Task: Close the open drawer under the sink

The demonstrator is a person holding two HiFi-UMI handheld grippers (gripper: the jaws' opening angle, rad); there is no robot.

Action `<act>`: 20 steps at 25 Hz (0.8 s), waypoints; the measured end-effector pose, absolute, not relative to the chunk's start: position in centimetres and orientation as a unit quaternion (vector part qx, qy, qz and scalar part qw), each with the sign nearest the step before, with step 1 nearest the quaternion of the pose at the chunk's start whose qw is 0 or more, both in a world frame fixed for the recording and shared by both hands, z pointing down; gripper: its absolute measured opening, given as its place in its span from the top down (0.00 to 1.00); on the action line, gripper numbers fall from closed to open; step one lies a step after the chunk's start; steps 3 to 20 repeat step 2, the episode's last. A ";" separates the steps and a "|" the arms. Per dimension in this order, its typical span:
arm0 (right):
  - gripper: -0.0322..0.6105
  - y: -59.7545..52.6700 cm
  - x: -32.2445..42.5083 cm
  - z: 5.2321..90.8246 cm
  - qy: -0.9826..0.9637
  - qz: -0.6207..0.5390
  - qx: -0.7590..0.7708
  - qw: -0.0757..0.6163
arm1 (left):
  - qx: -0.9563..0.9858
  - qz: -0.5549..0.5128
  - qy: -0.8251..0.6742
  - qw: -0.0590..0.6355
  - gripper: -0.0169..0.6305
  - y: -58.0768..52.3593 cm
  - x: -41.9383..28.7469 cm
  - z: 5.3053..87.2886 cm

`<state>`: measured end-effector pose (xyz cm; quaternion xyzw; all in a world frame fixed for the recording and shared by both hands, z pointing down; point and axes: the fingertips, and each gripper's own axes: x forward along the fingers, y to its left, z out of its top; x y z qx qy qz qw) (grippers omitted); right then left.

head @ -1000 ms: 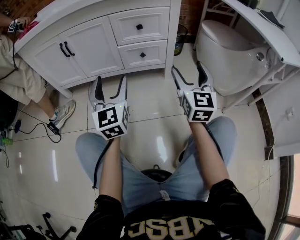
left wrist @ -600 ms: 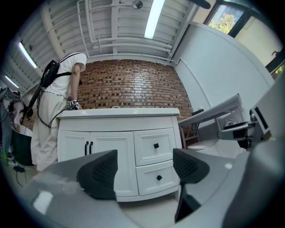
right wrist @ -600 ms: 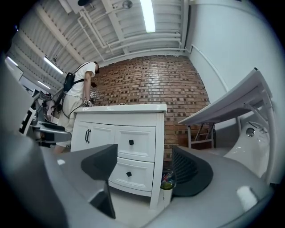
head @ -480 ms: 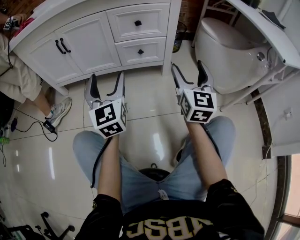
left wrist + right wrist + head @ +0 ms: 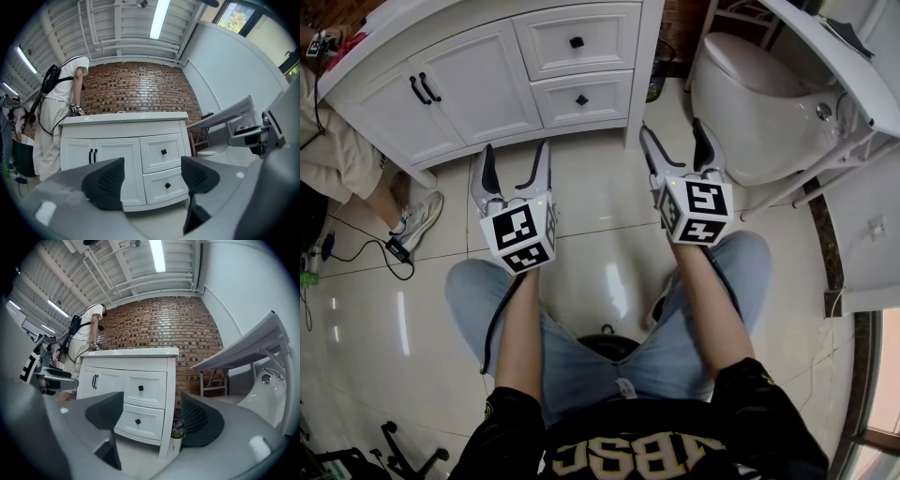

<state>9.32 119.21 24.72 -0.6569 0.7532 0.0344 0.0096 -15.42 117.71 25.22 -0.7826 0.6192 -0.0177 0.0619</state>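
The white sink cabinet [image 5: 478,94] stands at the top of the head view, with two drawers stacked on its right side. The upper drawer [image 5: 577,42] and the lower drawer [image 5: 581,99] each carry a black knob, and both fronts look flush with the cabinet. My left gripper [image 5: 514,157] hovers over the floor tiles just short of the cabinet base, open and holding nothing. My right gripper [image 5: 674,136] is beside the cabinet's right corner, open and holding nothing too. The left gripper view shows the drawers [image 5: 163,151] between the spread jaws of the left gripper [image 5: 152,180]. The right gripper [image 5: 152,418] frames the drawers [image 5: 140,388].
A white toilet [image 5: 750,103] sits right of the cabinet, under a folding table [image 5: 825,56]. A small bin [image 5: 659,80] stands by the cabinet's right corner. A person [image 5: 337,150] stands at the cabinet's left end, with a cable [image 5: 366,253] on the floor nearby.
The left gripper has drifted slightly left and toward the cabinet. The right gripper has barely moved. Both stay open, and the drawers look the same.
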 end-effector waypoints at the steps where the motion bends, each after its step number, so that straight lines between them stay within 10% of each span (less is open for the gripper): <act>1: 0.36 119.3 9.3 24.6 0.751 0.038 -0.659 0.008 | -0.782 -0.019 0.620 0.061 0.38 117.7 -15.5 25.3; 20: 0.36 119.3 9.4 24.4 0.749 0.041 -0.661 0.005 | -0.782 -0.020 0.620 0.059 0.38 117.7 -15.5 25.5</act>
